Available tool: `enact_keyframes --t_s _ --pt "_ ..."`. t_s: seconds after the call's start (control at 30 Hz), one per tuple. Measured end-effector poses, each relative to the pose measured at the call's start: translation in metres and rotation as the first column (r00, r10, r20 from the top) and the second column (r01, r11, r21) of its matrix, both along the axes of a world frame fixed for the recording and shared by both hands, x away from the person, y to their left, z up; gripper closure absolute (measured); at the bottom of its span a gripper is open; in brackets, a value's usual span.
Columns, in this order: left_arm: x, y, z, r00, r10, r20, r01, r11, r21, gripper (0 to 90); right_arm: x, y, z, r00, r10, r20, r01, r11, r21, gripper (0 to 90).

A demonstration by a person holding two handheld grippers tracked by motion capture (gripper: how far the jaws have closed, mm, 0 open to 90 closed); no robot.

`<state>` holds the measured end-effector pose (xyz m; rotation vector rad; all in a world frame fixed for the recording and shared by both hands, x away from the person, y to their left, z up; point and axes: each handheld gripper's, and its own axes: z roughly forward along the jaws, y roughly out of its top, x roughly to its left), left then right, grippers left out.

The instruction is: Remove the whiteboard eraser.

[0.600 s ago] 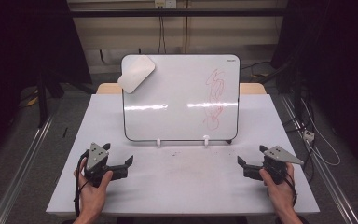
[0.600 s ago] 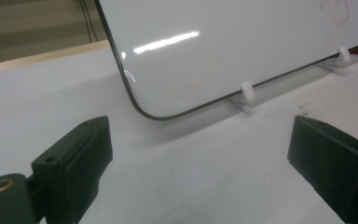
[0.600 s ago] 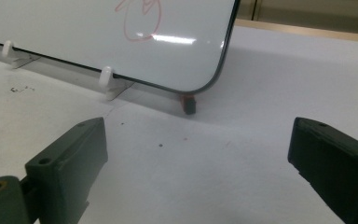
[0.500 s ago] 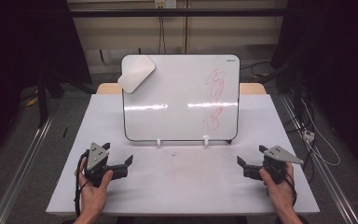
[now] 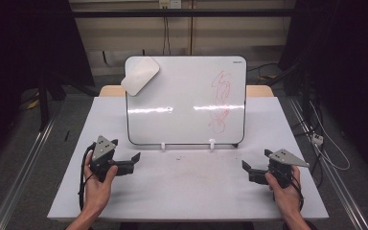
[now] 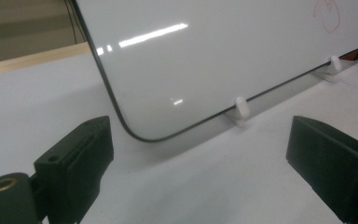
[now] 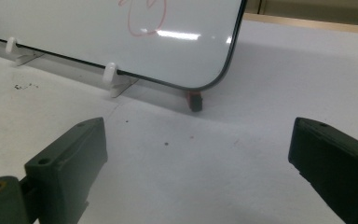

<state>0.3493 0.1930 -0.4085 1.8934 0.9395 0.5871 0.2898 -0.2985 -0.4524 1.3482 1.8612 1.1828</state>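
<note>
A whiteboard (image 5: 182,103) stands tilted on two white clips at the middle of the white table (image 5: 187,191). Red scribbles (image 5: 220,103) mark its right side, and a white eraser (image 5: 140,76) sticks to its top left corner. My left gripper (image 5: 136,160) rests near the table's front left, held in a hand, jaws wide apart with nothing between them. My right gripper (image 5: 244,167) rests at the front right, likewise open and empty. The left gripper view looks at the board's lower left corner (image 6: 135,133). The right gripper view looks at the board's lower right corner (image 7: 214,84) and a small red-and-black object (image 7: 195,99) behind it.
Dark specks (image 5: 191,160) dot the table in front of the board. Cables (image 5: 323,148) run along the floor to the right of the table. Metal rails (image 5: 28,163) flank the table on both sides. Bare tabletop lies between the two grippers.
</note>
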Motion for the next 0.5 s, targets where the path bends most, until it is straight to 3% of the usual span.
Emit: enact_keyframes --t_s 0.07,0.13,0.2,0.3,0.4,0.5 --pt "0.004 -0.005 0.010 0.9996 -0.025 0.015 0.024 0.9993 0.028 6.9 0.001 0.000 -0.001 1.0000 -0.002 -0.004 0.002 1.000 0.001 4.4" --pt "0.006 -0.007 0.013 0.9996 -0.028 0.008 0.028 0.9993 0.025 6.4 0.001 -0.001 -0.001 0.9999 -0.006 -0.009 0.006 1.000 0.002 4.4" --pt "0.012 -0.012 0.023 0.9985 -0.046 0.028 0.045 0.9982 0.041 6.1 0.001 -0.002 -0.001 0.9999 -0.008 -0.009 0.008 1.000 0.003 4.4" --pt "0.017 -0.016 0.028 0.9980 -0.055 0.032 0.053 0.9974 0.049 2.8 0.001 -0.002 -0.001 0.9999 -0.012 -0.010 0.012 1.000 0.006 4.4" --pt "0.026 -0.022 0.032 0.9985 -0.053 0.009 0.052 0.9965 0.064 3.7 0.000 -0.001 -0.002 0.9999 -0.013 -0.001 0.013 1.000 0.007 4.4" --pt "0.032 -0.024 0.038 0.9977 -0.064 0.024 0.063 0.9957 0.068 3.6 0.001 0.001 -0.003 0.9999 -0.011 -0.006 0.011 1.000 0.002 4.5"
